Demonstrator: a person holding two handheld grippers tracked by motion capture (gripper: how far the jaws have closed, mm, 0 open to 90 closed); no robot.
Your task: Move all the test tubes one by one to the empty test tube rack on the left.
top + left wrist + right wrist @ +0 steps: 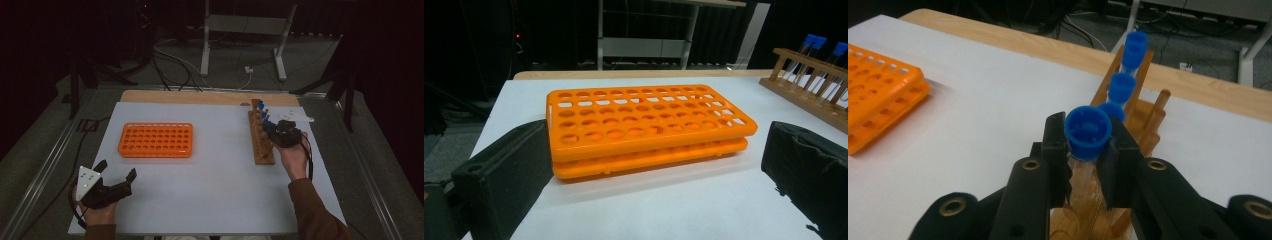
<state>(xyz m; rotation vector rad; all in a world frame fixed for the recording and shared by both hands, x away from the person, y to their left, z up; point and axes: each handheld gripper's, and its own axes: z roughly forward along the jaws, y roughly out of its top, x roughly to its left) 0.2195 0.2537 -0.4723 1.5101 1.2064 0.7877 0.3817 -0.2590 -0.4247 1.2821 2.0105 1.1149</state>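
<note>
A wooden tube rack point(261, 140) lies at the right of the white table, carrying several clear tubes with blue caps point(1122, 86). My right gripper point(280, 131) is over that rack, shut on one blue-capped tube point(1088, 131) just under its cap; the tube stands upright at the rack. An empty orange tube rack point(156, 139) sits left of centre and appears again in the left gripper view point(644, 125). My left gripper point(116, 173) hovers near the front left corner, open, with nothing between its jaws, pointing toward the orange rack.
The white sheet point(215, 170) covers a wooden table whose bare far edge point(190, 96) shows behind. Cables and a metal stand point(240, 30) lie on the floor beyond. A white paper slip point(300, 117) lies by the wooden rack's far end.
</note>
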